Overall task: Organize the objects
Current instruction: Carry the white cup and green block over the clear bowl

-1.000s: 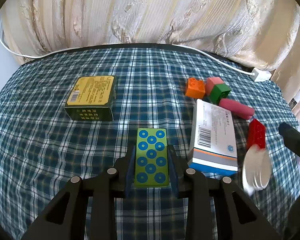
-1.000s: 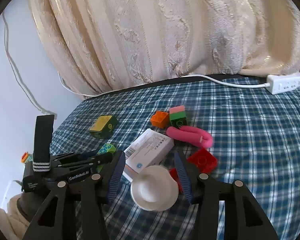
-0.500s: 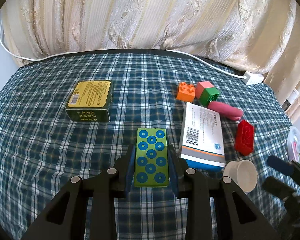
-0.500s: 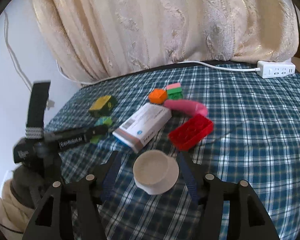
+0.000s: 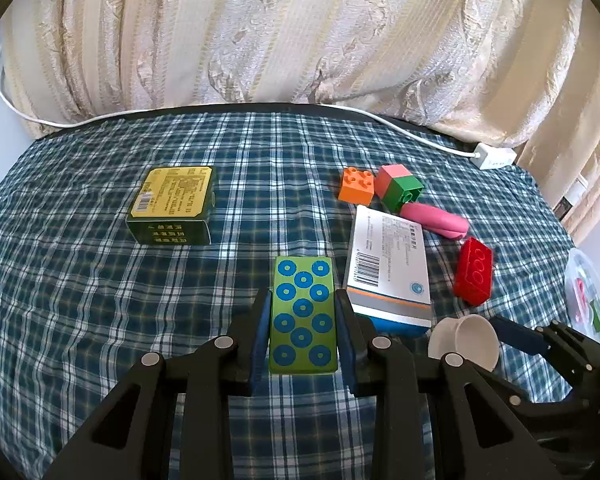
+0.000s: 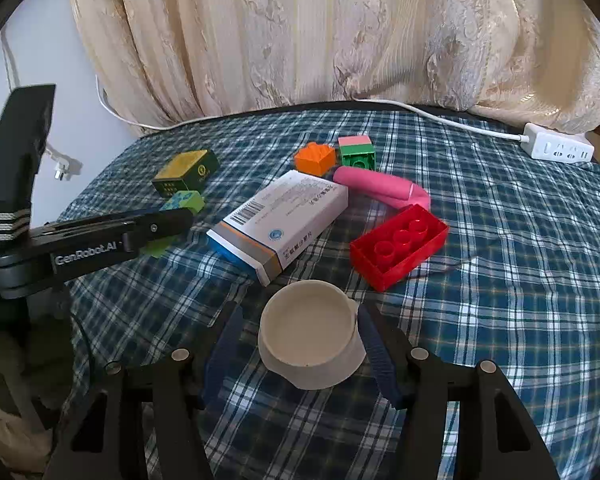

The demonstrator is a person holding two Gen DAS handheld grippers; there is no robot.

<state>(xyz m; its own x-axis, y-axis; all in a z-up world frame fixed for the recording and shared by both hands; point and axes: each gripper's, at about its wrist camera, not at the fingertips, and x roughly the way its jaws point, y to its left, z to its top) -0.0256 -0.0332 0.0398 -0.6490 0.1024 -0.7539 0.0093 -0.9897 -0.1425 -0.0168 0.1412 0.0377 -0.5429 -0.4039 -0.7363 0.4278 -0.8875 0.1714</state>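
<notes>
Objects: dark green yellow-topped carton at 10 o'clock, white-and-blue medicine box centre, red plastic brick at 3 o'clock, all on checked cloth.
Left gripper: jaws closed on green blue-dotted block.
Right gripper: jaws half-spread; white round cup touches one finger only, grip uncertain.
Risk: cup may tip or roll free if nudged.
</notes>
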